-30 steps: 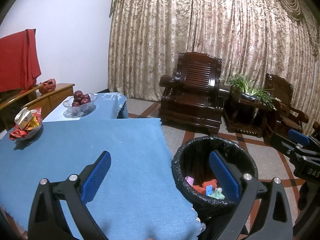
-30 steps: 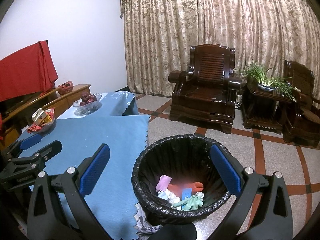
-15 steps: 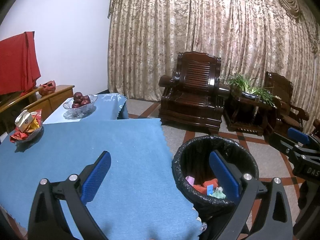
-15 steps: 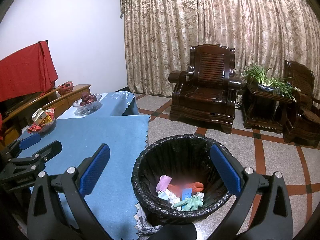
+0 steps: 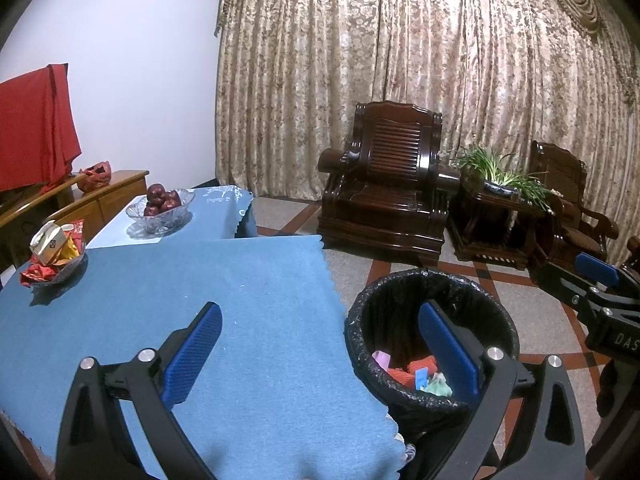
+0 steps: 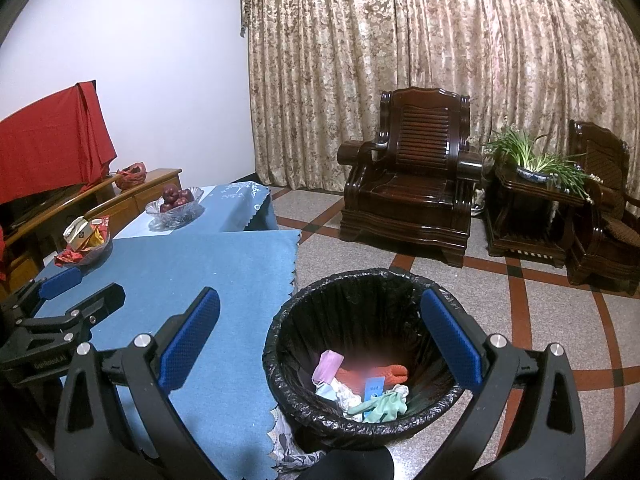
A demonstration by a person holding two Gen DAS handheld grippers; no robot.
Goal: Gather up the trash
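A round bin lined with a black bag [image 6: 360,292] [image 5: 404,284] stands on the floor beside the table's right edge. Inside it lies trash [image 6: 360,384] [image 5: 416,374]: a pink piece, something orange-red, a blue tag and a pale green wad. My right gripper [image 6: 320,340] hovers above the bin, open, with nothing between its blue pads. My left gripper [image 5: 320,350] is open and empty too, straddling the corner of the blue tablecloth [image 5: 180,300] [image 6: 192,264] and the bin's rim. Each gripper shows at the edge of the other's view.
On the cloth's far left sit a dish of wrapped snacks [image 5: 54,256] [image 6: 84,240] and a glass bowl of dark red fruit [image 5: 160,208] [image 6: 174,202]. Dark wooden armchairs [image 6: 408,176], a side table with a plant [image 6: 532,164] and curtains line the back. Tiled floor lies right of the bin.
Both views have shifted only slightly; the left gripper drifted a little, and both grippers stay open and empty.
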